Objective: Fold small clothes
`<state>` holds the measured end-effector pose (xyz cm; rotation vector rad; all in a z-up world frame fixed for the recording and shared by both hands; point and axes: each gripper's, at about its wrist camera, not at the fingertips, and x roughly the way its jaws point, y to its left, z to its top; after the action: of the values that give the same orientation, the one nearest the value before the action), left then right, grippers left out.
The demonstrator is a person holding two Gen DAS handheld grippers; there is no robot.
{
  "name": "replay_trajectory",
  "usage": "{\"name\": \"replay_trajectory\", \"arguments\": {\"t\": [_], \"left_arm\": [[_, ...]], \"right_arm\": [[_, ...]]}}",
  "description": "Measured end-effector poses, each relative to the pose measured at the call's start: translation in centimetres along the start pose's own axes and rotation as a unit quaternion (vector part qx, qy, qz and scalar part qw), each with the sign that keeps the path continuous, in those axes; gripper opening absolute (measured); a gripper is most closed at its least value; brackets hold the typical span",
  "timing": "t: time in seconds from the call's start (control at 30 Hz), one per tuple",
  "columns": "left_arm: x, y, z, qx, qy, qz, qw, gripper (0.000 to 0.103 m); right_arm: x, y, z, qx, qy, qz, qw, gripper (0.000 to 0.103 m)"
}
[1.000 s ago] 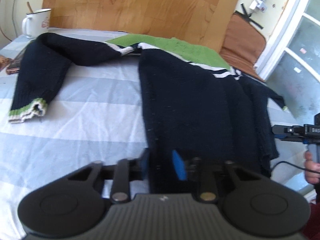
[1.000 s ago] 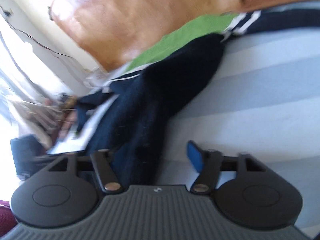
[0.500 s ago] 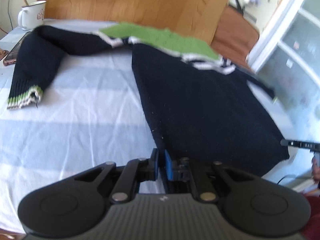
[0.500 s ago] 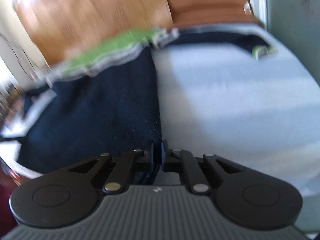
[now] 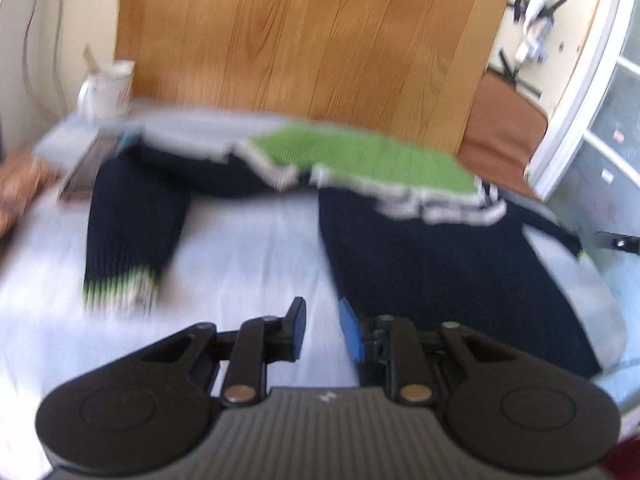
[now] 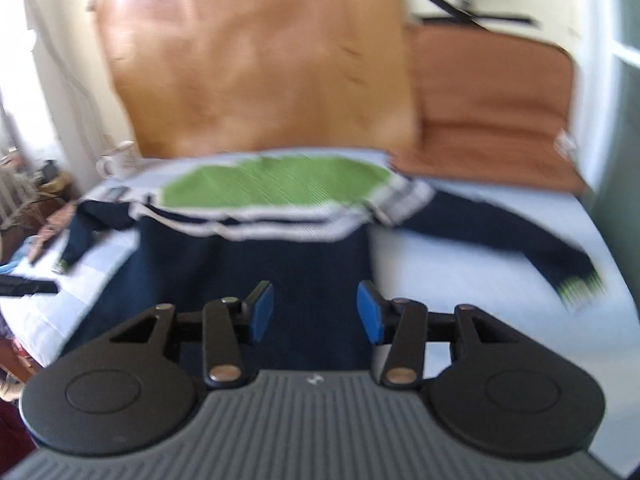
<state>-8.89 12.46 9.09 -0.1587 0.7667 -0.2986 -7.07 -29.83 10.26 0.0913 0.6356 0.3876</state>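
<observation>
A small navy sweater (image 5: pixel 432 264) with a green yoke and white stripes lies flat on the pale blue striped sheet (image 5: pixel 248 248), sleeves spread. Its left sleeve (image 5: pixel 132 236) ends in a green and white cuff. In the right wrist view the sweater (image 6: pixel 256 256) fills the middle, its right sleeve (image 6: pixel 500 236) reaching right. My left gripper (image 5: pixel 322 328) hovers above the sweater's lower left edge, jaws opening, nothing between the blue pads. My right gripper (image 6: pixel 316 310) hangs over the sweater's lower body, jaws opening wide and empty. Both views are blurred.
A white mug (image 5: pixel 106 88) and a dark phone (image 5: pixel 86 172) sit at the sheet's far left corner. A wooden headboard (image 5: pixel 304 40) rises behind, a brown cushion (image 6: pixel 492 104) beside it. The sheet drops off at the right edge near a window frame (image 5: pixel 588 80).
Both grippers were pinched on the sweater's bottom hem half a second ago; now both have let go, opened and lifted away. The sweater body lies smoother and flatter than a second ago.
</observation>
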Motion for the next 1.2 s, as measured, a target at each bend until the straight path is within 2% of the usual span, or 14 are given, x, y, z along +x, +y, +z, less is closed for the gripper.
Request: {"name": "replay_trajectory", "arguments": {"t": [0.23, 0.33, 0.4, 0.53, 0.63, 0.67, 0.73, 0.83, 1.0, 1.07, 1.1, 1.13, 1.17, 1.2], "left_arm": [[8.4, -3.6, 7.9, 0.03, -0.024, -0.057, 0.9976, 0.02], [13.9, -3.7, 8.6, 0.042, 0.019, -0.008, 0.9989, 0.018], [17.3, -2.4, 8.0, 0.048, 0.084, 0.051, 0.994, 0.006], [15.8, -1.4, 9.2, 0.058, 0.084, 0.031, 0.9943, 0.006], [14.2, -2.9, 12.6, 0.097, 0.009, 0.037, 0.9946, 0.02], [14.7, -3.4, 14.1, 0.108, -0.007, 0.042, 0.9933, 0.033], [17.3, -4.0, 16.9, 0.123, -0.022, 0.048, 0.9911, 0.04], [23.7, -4.2, 19.7, 0.129, 0.006, 0.054, 0.9902, 0.057], [32.3, -2.2, 20.7, 0.093, 0.075, 0.044, 0.9919, 0.06], [33.7, -2.1, 20.1, 0.095, 0.086, 0.042, 0.9909, 0.054], [34.0, -2.4, 19.7, 0.102, 0.086, 0.04, 0.9903, 0.04], [34.1, -2.8, 19.3, 0.112, 0.08, 0.039, 0.9898, 0.032], [34.0, -3.4, 19.0, 0.122, 0.068, 0.045, 0.9892, 0.013], [33.8, -4.0, 18.6, 0.13, 0.057, 0.053, 0.9884, 0.01]], "right_arm": [[10.6, 2.2, 5.6, 0.024, 0.022, 0.084, 0.996, 0.045], [16.8, 2.1, 5.6, 0.041, 0.07, 0.094, 0.992, 0.041], [20.3, 1.7, 5.2, 0.02, 0.11, 0.067, 0.991, 0.041], [21.9, -1.5, 7.6, 0.015, 0.132, 0.052, 0.99, 0.036], [21.1, -3.5, 11.6, 0.003, 0.068, 0.047, 0.997, 0.045], [21.6, -4.2, 12.9, 0.017, 0.055, 0.045, 0.997, 0.05], [24.0, -5.4, 14.8, 0.042, 0.06, 0.063, 0.995, 0.054], [28.8, -6.6, 15.2, 0.066, 0.088, 0.064, 0.992, 0.059], [32.7, -7.3, 13.4, 0.077, 0.131, 0.062, 0.986, 0.061], [32.2, -6.6, 12.6, 0.063, 0.123, 0.073, 0.988, 0.062], [31.7, -5.9, 12.3, 0.043, 0.124, 0.078, 0.988, 0.061], [31.1, -5.0, 12.0, 0.022, 0.126, 0.077, 0.989, 0.05], [30.5, -4.1, 11.6, 0.003, 0.125, 0.068, 0.99, 0.035], [30.1, -3.2, 11.5, -0.018, 0.121, 0.059, 0.991, 0.025]]}}
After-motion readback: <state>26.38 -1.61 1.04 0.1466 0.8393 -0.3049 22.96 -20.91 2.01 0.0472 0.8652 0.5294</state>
